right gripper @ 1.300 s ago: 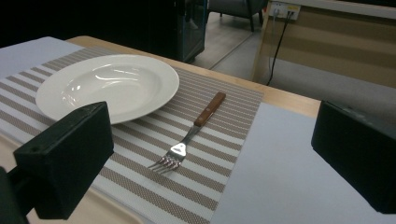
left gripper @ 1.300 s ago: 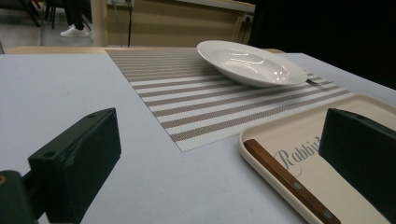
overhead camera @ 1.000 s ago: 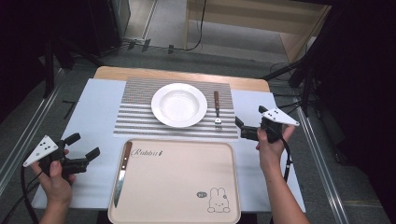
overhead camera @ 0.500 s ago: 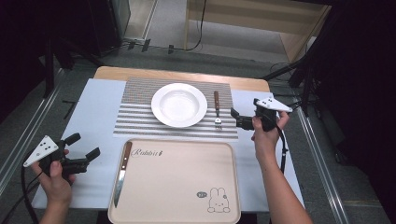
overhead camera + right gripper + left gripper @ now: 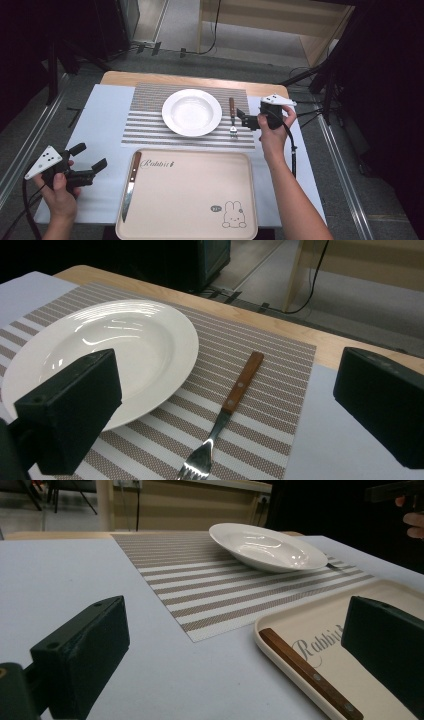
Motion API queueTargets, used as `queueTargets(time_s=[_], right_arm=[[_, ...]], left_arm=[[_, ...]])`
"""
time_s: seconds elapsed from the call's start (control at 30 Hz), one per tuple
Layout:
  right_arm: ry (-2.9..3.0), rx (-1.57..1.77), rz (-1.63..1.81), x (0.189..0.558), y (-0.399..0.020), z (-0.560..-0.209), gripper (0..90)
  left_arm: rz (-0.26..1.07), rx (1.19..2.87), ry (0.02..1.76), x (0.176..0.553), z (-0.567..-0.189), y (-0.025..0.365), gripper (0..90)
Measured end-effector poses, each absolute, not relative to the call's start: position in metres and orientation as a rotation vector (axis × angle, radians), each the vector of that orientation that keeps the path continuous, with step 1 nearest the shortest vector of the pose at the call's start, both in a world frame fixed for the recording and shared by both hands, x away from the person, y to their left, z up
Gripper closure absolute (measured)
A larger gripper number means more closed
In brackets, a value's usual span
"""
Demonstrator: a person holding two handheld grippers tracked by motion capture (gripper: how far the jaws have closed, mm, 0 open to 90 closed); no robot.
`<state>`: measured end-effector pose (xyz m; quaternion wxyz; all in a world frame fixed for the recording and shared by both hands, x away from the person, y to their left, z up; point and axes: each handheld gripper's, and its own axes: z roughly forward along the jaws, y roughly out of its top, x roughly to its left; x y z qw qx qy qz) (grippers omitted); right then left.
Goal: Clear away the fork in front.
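The fork (image 5: 227,412) is lying flat on the striped placemat (image 5: 150,125), near the mat's right edge and just beside the white plate (image 5: 192,112), apart from its rim. It is showing a brown wooden handle with two small rivets, a slim steel neck and shiny tines; the handle is pointing toward the far edge of the table (image 5: 100,115) and the tines toward the near edge.

The right gripper (image 5: 246,119) is hovering just to the right of the fork, its jaws standing wide apart and grasping nothing; in the right gripper view the fork is lying between them, lower down. The left gripper (image 5: 89,159) is being held over the near left corner of the table, jaws likewise spread and empty, beside the left rim of the cream tray (image 5: 250,200).

A knife (image 5: 129,186) with a matching wooden handle is lying along the tray's left edge, blade toward the near edge. The tray is carrying the word "Rabbit" in script at its far left corner and a small rabbit drawing at its near right corner; the tiny mark beside the rabbit is too small to read.
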<state>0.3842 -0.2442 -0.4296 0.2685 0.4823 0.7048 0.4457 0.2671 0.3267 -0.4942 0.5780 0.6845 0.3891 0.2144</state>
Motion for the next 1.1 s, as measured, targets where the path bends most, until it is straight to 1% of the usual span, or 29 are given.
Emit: queueTargets(time_s=[0.23, 0.7, 0.77, 1.03, 1.07, 1.1], right_arm=[[1.932, 1.335, 1.145, 0.403, -0.236, -0.433, 0.0], [1.985, 1.423, 1.081, 0.432, -0.231, -0.444, 0.0], [1.967, 1.470, 1.029, 0.436, -0.230, -0.445, 11.8], [1.985, 1.582, 0.956, 0.450, -0.227, -0.454, 13.1], [1.994, 1.594, 0.969, 0.453, -0.228, -0.456, 15.9], [1.992, 1.605, 0.975, 0.453, -0.228, -0.457, 21.1]], left_arm=[[0.501, 1.605, 0.905, 0.267, -0.494, 0.327, 0.0], [0.501, 1.603, 0.904, 0.267, -0.494, 0.327, 0.0], [0.501, 1.603, 0.904, 0.267, -0.494, 0.327, 0.0], [0.500, 1.601, 0.905, 0.267, -0.494, 0.327, 0.0], [0.500, 1.600, 0.905, 0.267, -0.494, 0.327, 0.0], [0.500, 1.600, 0.905, 0.267, -0.494, 0.327, 0.0]])
